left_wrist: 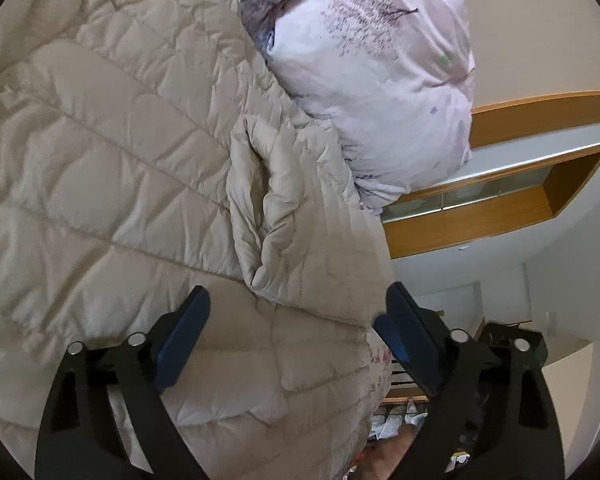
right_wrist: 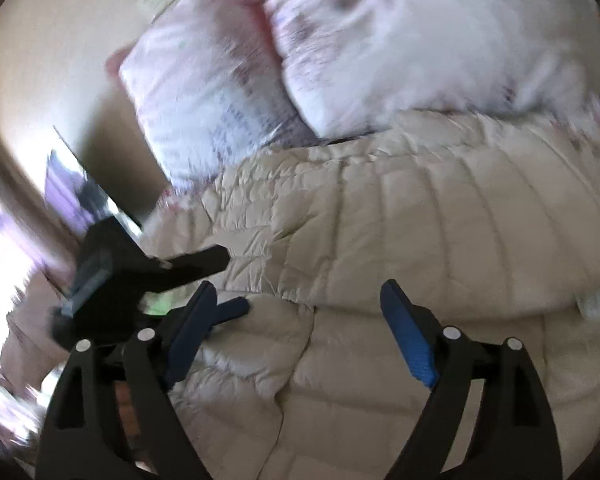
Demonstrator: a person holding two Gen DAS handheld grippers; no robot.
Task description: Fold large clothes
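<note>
One beige quilted jacket [left_wrist: 120,184] is lying spread over the bed, passing under and between the spread jaws of the left gripper [left_wrist: 296,320] and the right gripper [right_wrist: 300,312], neither pinching it. Two pink floral pillows [right_wrist: 380,52] are sitting beyond the jacket, touching its far edge.

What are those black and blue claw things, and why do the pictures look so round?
Each claw is a tool that a person holds, one in each hand. A small camera on each tool looks out along its two blue fingers, and its wide lens bends the picture round. One picture comes from the left tool, the other from the right tool. Both are open and hold nothing. Under them lies a puffy beige coat, ready for folding, beside pink flowered bedding. The right picture also shows the left tool.
</note>
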